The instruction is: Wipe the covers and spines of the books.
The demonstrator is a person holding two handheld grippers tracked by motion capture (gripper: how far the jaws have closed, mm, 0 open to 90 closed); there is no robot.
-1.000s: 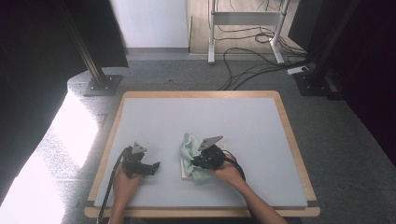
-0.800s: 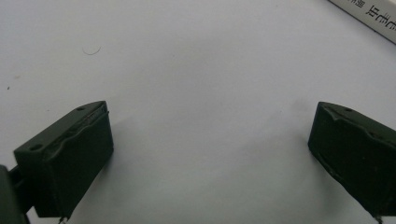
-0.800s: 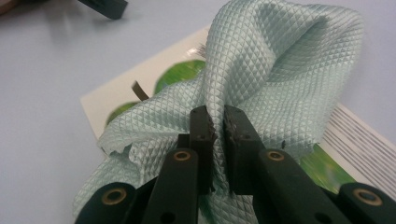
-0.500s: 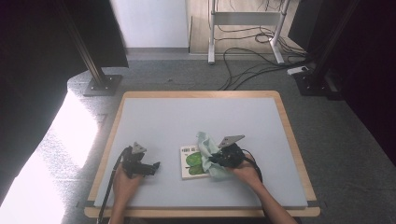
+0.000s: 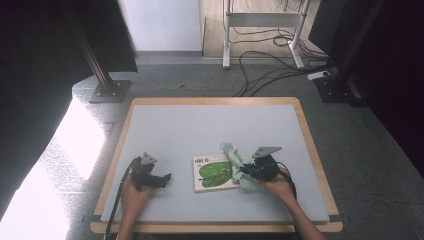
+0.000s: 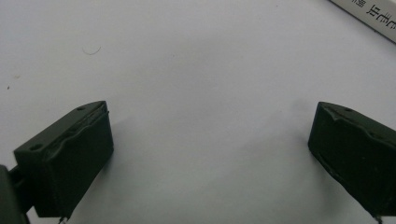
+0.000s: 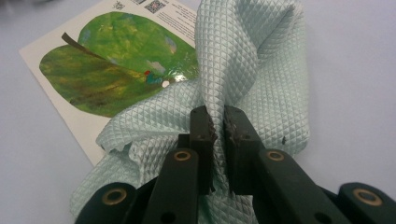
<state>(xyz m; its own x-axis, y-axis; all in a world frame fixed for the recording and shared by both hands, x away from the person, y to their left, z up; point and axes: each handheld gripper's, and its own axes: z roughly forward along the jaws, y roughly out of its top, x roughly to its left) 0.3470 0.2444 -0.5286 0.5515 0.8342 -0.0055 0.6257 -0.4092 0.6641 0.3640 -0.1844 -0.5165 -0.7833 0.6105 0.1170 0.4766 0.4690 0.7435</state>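
A pale green quilted cloth (image 5: 239, 165) (image 7: 252, 65) lies bunched at the right edge of a white book with a green leaf picture (image 5: 214, 173) (image 7: 112, 70). My right gripper (image 5: 250, 172) (image 7: 218, 122) is shut on a fold of that cloth, jaws pinching it tight, low over the mat. My left gripper (image 5: 159, 180) (image 6: 210, 144) rests on the mat at the front left, jaws wide open with only bare mat between them. A corner of the book (image 6: 369, 16) shows at the top right of the left gripper view.
The grey mat (image 5: 210, 130) lies in a wooden-edged table frame (image 5: 315, 145). Beyond the table stand a black post base (image 5: 107, 90), a white stand (image 5: 262, 20) and floor cables (image 5: 270, 65). The far half of the mat holds nothing.
My right gripper has dragged the cloth to the right, uncovering the leaf book beneath it. The left gripper has kept still.
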